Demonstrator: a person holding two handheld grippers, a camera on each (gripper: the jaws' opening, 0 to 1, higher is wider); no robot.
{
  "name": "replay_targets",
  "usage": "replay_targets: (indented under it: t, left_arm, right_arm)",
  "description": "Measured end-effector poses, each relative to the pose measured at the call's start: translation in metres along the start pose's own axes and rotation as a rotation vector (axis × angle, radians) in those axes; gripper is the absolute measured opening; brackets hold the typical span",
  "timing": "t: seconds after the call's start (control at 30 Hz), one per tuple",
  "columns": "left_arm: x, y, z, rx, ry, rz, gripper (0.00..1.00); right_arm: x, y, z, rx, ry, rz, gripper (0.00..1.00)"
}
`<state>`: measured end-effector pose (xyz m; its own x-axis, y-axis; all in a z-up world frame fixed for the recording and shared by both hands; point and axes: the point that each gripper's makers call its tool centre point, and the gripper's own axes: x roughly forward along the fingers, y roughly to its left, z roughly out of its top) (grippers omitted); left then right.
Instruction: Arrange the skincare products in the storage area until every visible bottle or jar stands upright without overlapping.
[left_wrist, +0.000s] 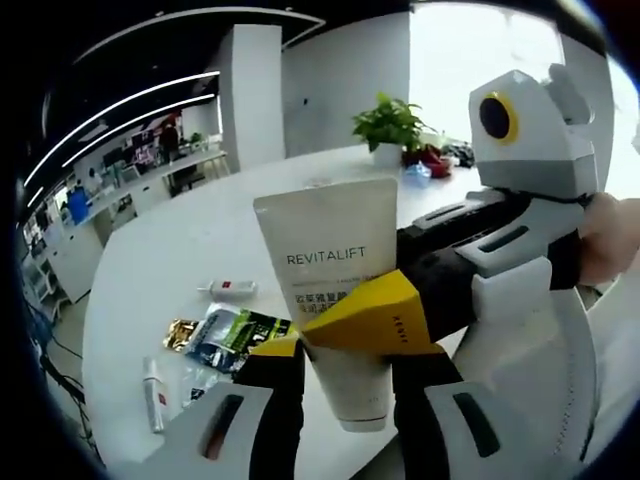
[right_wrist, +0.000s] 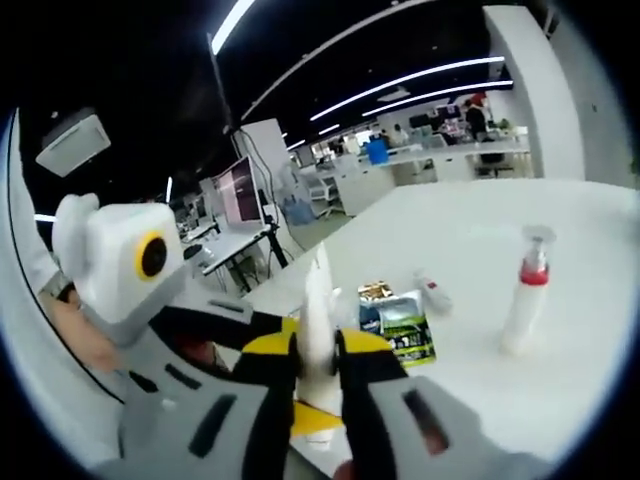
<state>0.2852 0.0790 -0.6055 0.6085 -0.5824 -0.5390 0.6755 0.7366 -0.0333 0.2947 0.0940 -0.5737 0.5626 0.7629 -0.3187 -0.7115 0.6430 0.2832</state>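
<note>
Both grippers clamp one white tube of skincare cream above a round white table. In the left gripper view, the left gripper (left_wrist: 340, 365) has its black jaws closed on the lower, capped end of the Revitalift tube (left_wrist: 325, 270), which stands cap-down and tilts slightly, its flat crimped end up. The right gripper (left_wrist: 375, 320) reaches in from the right of that view, its yellow-tipped jaws pinching the tube across its middle, just above the left gripper's grip; a hand (left_wrist: 610, 235) shows at the right edge behind its white body.

In the right gripper view, the right gripper (right_wrist: 318, 365) holds the same tube (right_wrist: 318, 320) edge-on between its jaws, so the tube appears as a thin white sliver rising between them. The left gripper's white body (right_wrist: 130, 260) sits to the left, a hand (right_wrist: 75, 335) gripping behind it.

On the table (left_wrist: 180, 240) beyond the tube lie a green and black sachet (left_wrist: 235, 335), a gold sachet (left_wrist: 182, 333) touching its far side, a small white tube with a red band (left_wrist: 228, 289) lying flat, and a slim white tube (left_wrist: 153, 393) also lying flat. A white spray bottle with a red collar (right_wrist: 526, 295) stands upright, well apart from the sachets. A potted plant (left_wrist: 388, 125) stands at the table's far edge
</note>
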Motion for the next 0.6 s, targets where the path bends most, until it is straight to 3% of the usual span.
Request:
replay_targets:
  t: [0.2, 0.3, 0.37, 0.6]
  left_arm:
    - [-0.001, -0.006, 0.005, 0.027, -0.028, -0.044, 0.32]
    - [-0.002, -0.01, 0.008, 0.021, -0.042, -0.094, 0.32]
    - [-0.002, -0.016, 0.009, 0.027, -0.034, -0.165, 0.31]
    - [-0.009, -0.031, 0.01, 0.085, -0.024, -0.336, 0.3]
  right_arm:
    - [-0.007, -0.004, 0.001, 0.064, -0.018, 0.009, 0.13]
    - [-0.011, -0.004, 0.004, 0.009, -0.012, 0.037, 0.13]
    - [-0.015, -0.003, 0.005, -0.015, -0.006, 0.058, 0.13]
    - [-0.033, 0.019, 0.018, -0.097, -0.036, 0.258, 0.13]
